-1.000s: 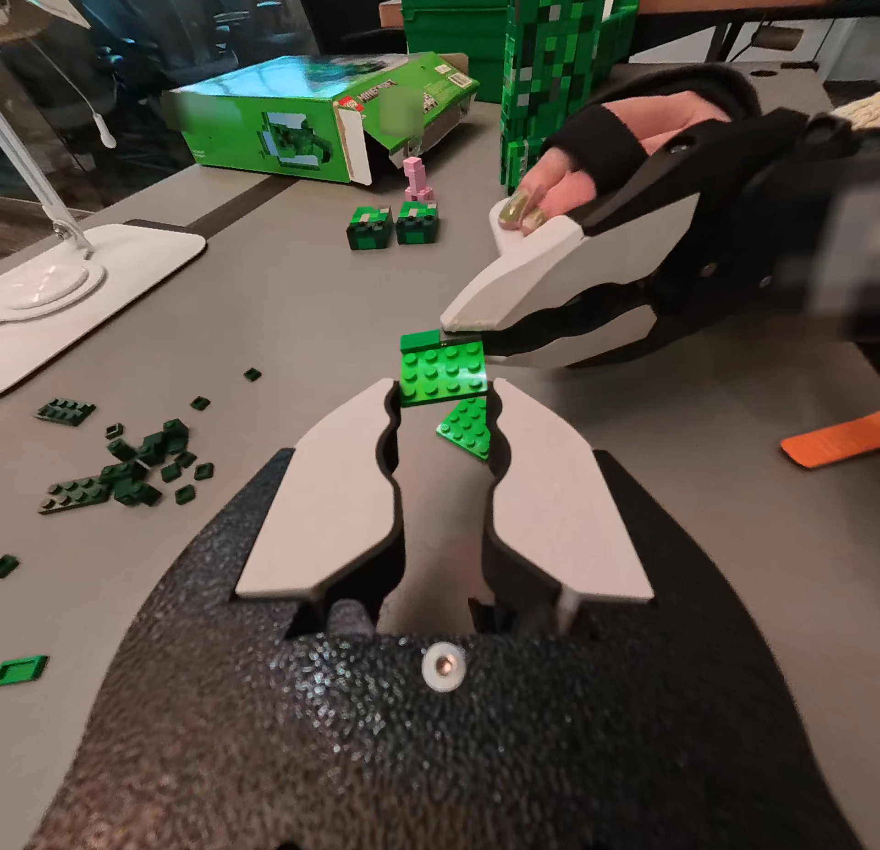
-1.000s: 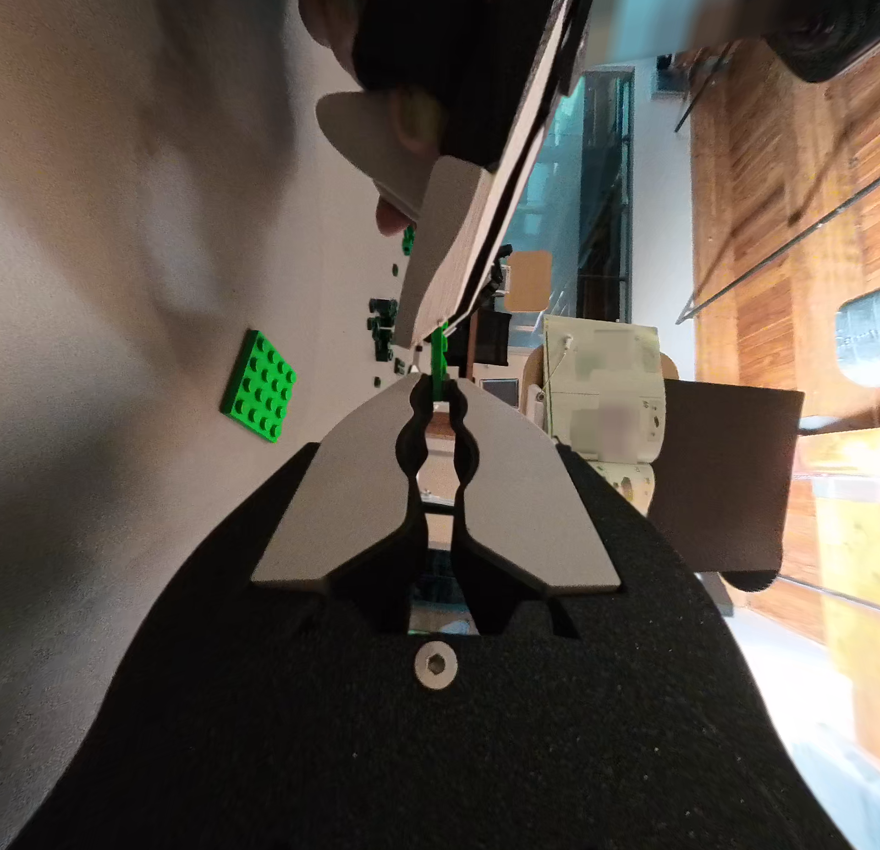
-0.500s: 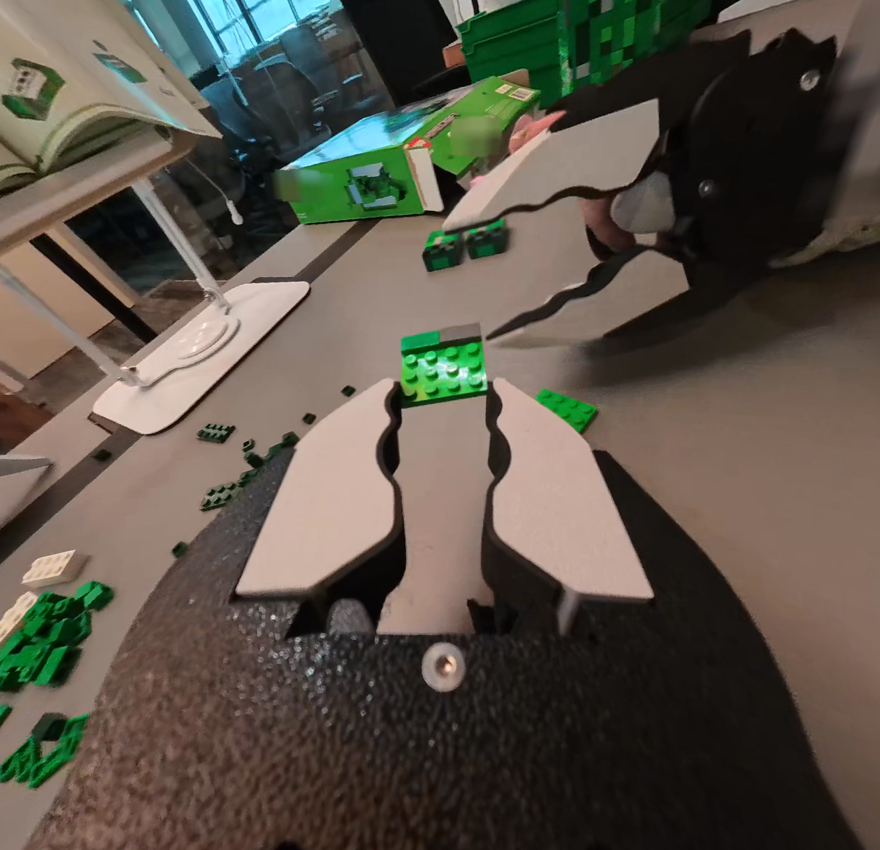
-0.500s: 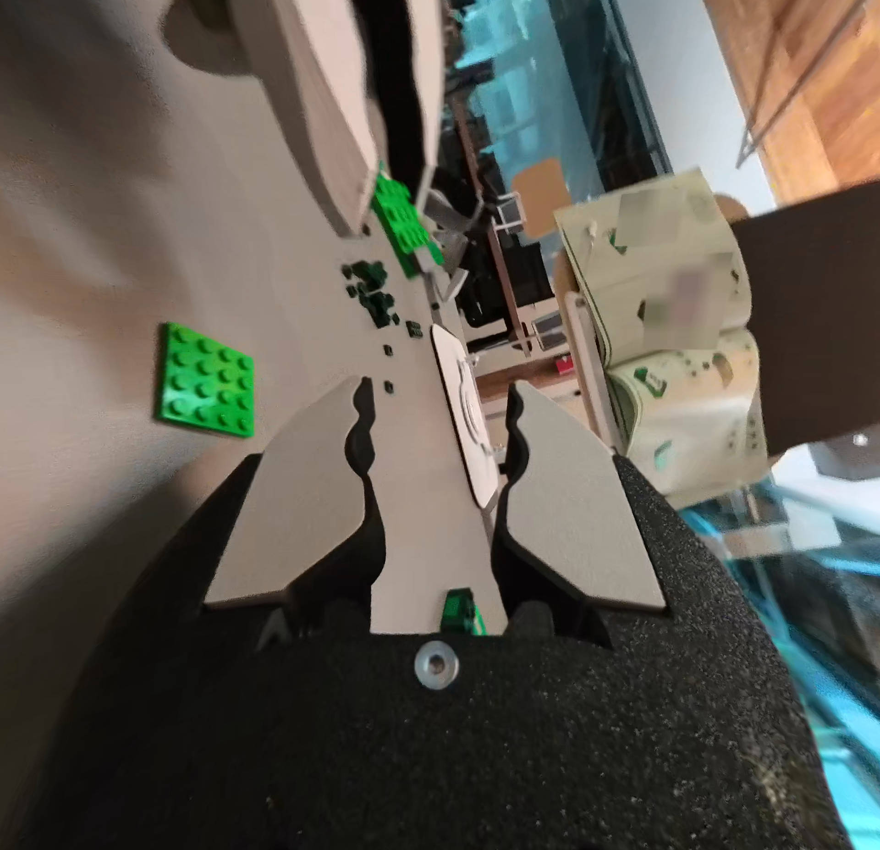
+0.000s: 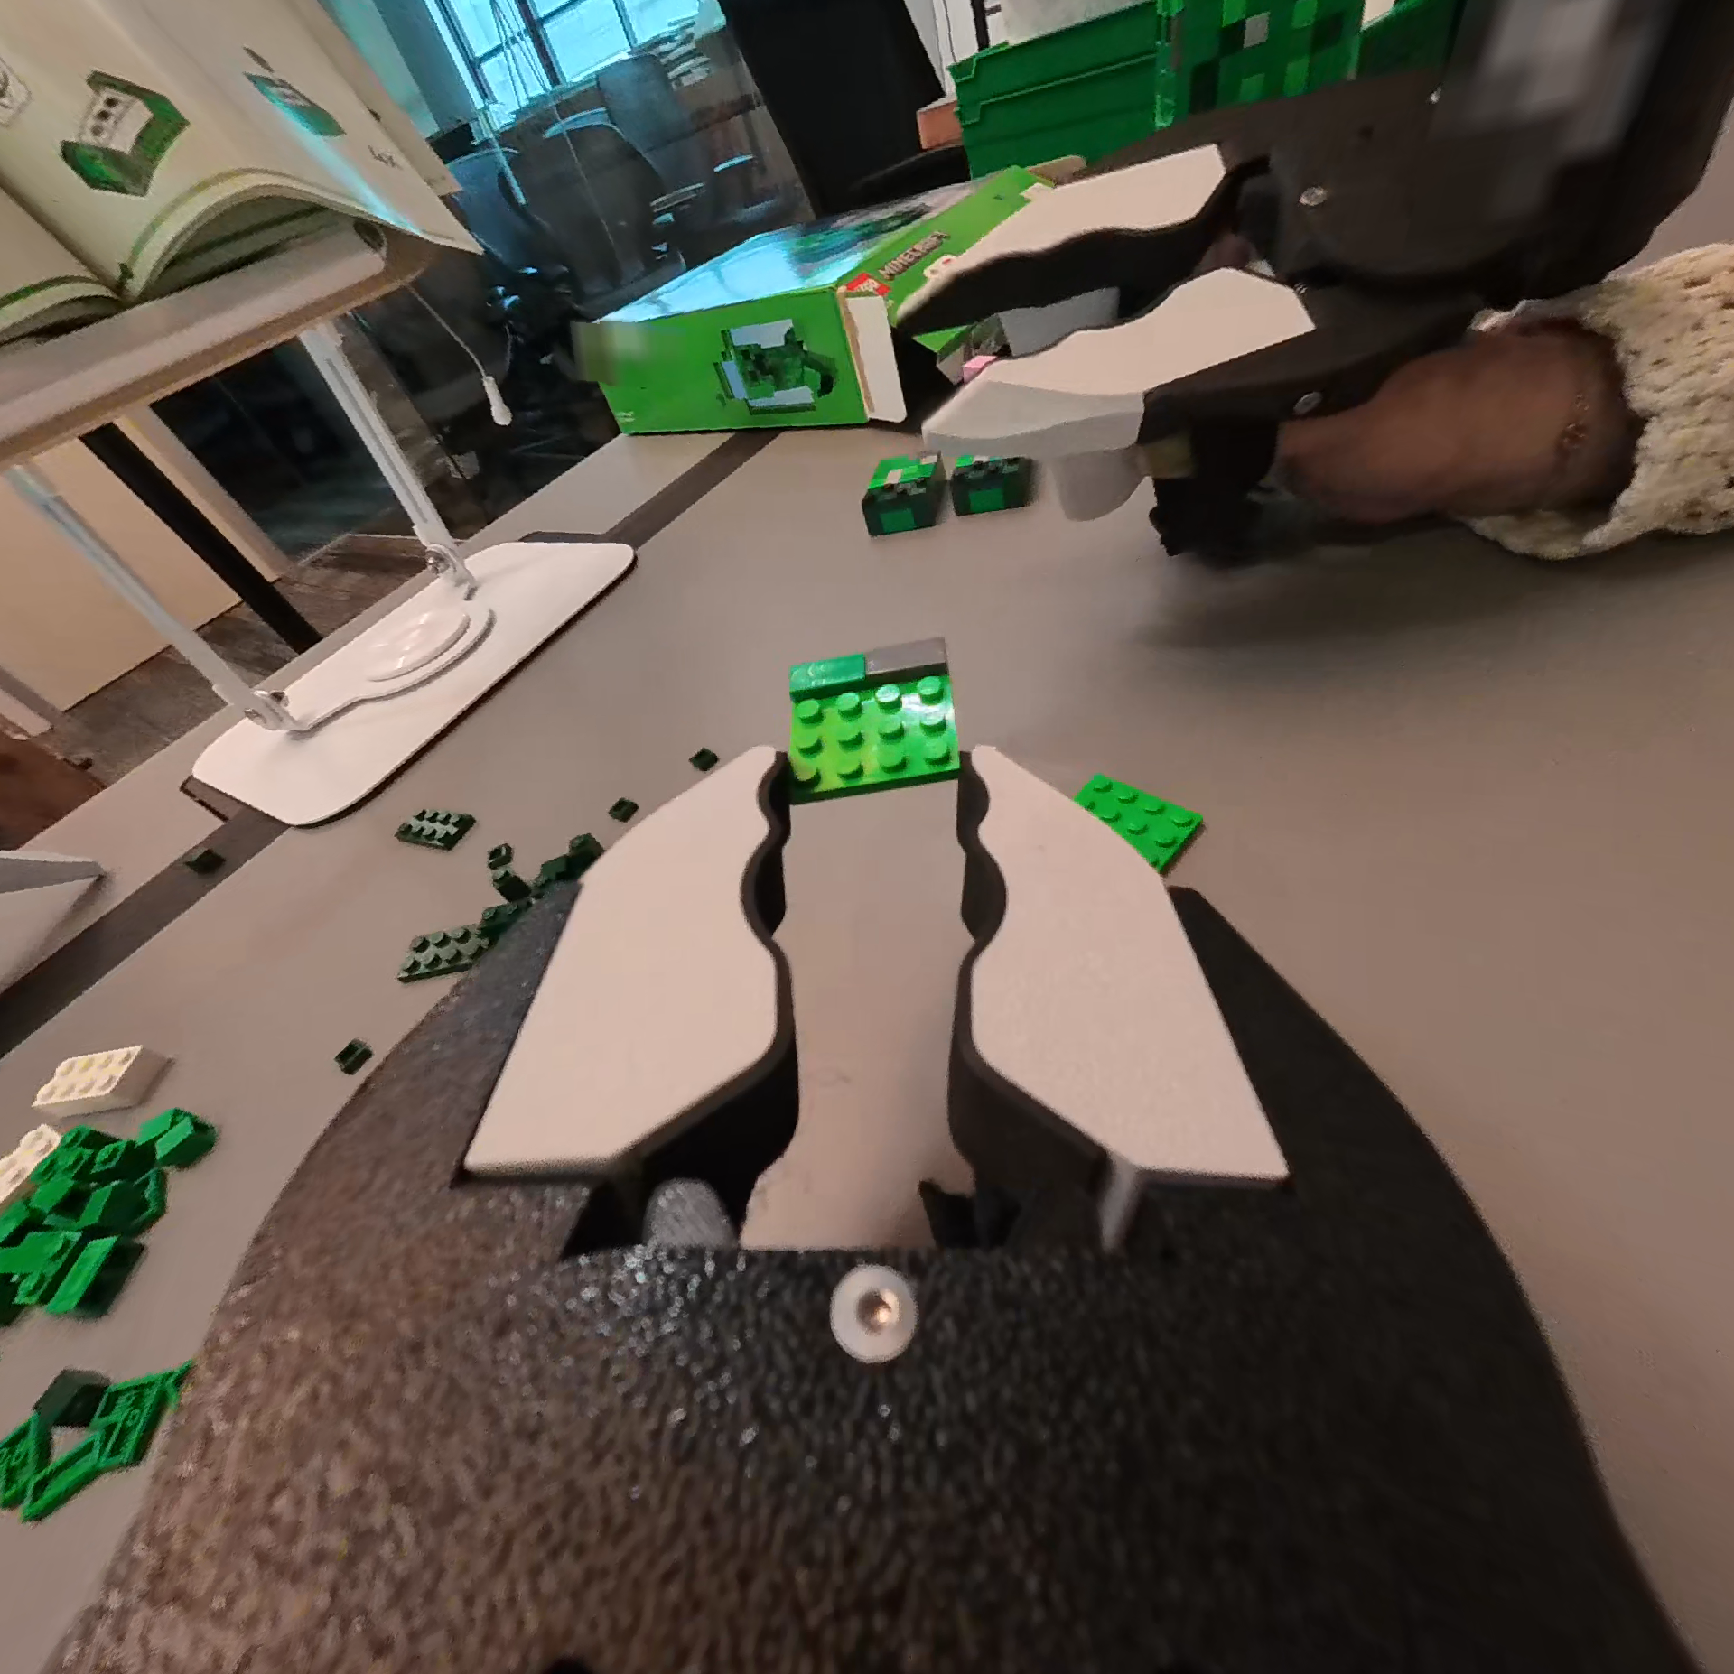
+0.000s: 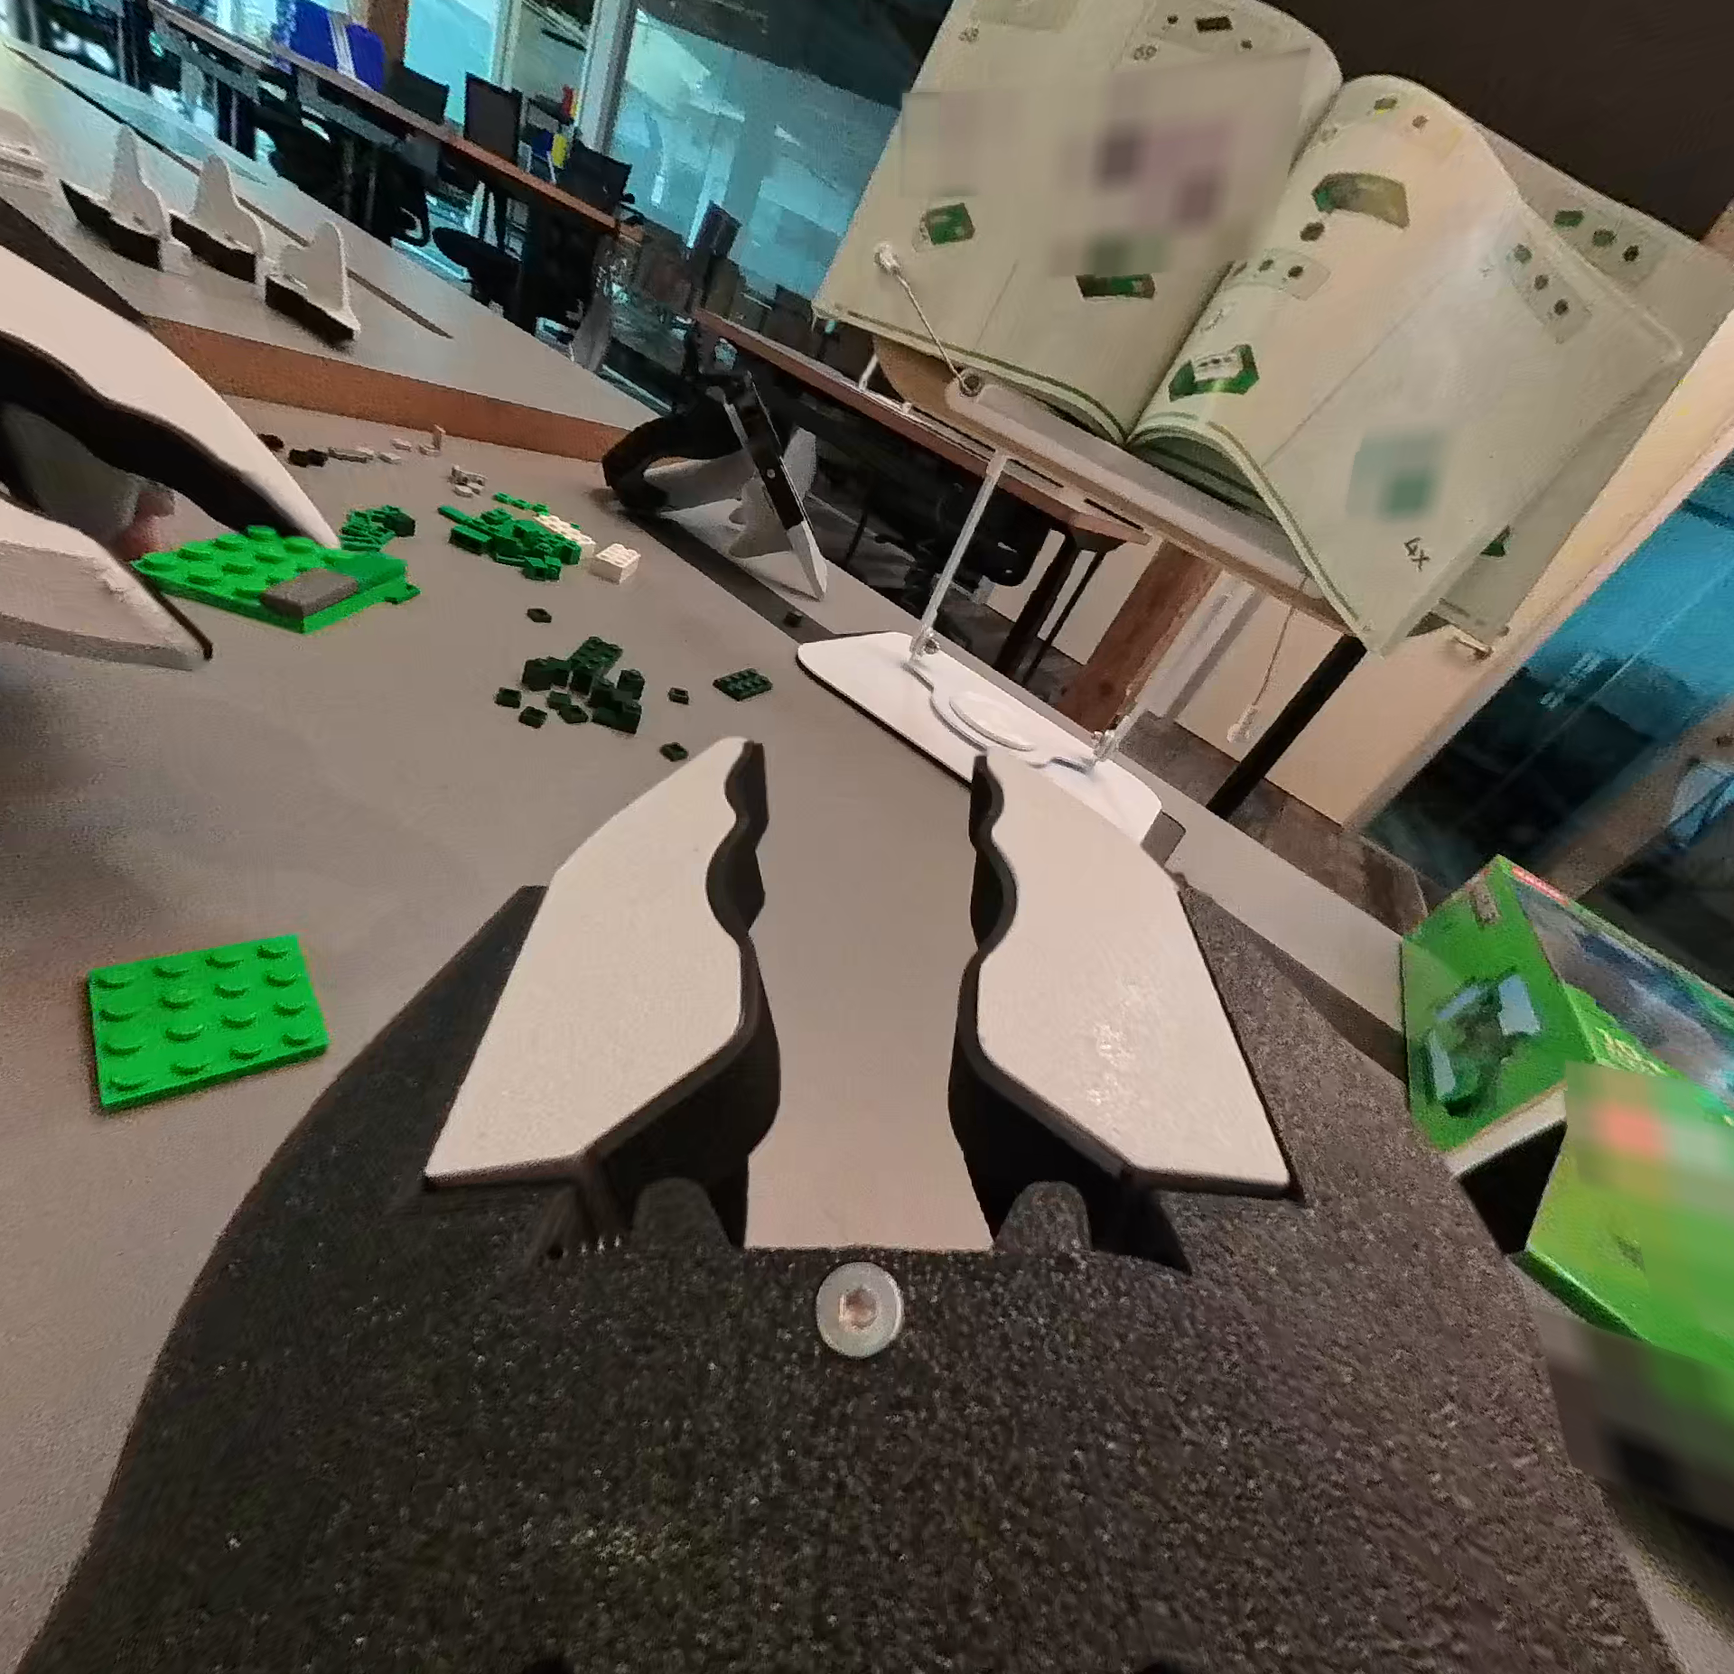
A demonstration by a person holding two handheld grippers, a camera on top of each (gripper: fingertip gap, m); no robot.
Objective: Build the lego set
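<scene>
A printed green set box [image 5: 751, 353], flap open and contents unseen, is shown beyond the bright green plate [image 5: 873, 738], which is clamped by the left gripper [image 5: 873, 766]; the right gripper [image 6: 863, 766] is held wide and empty.

Bare grey table [image 6: 281, 813] betw right gripper [image 6: 859, 766] and left gripper [image 5: 873, 766]: open lane. Loose bright green plate [image 6: 206, 1019] sits in it, low. Dark green piece scatter [image 6: 582, 681] clutters far side; white stand base [image 6: 976, 719] blocks just ahead of right gripper. Two small cube builds [image 5: 948, 494] and green box [image 5: 751, 363] crowd table beyond.
</scene>
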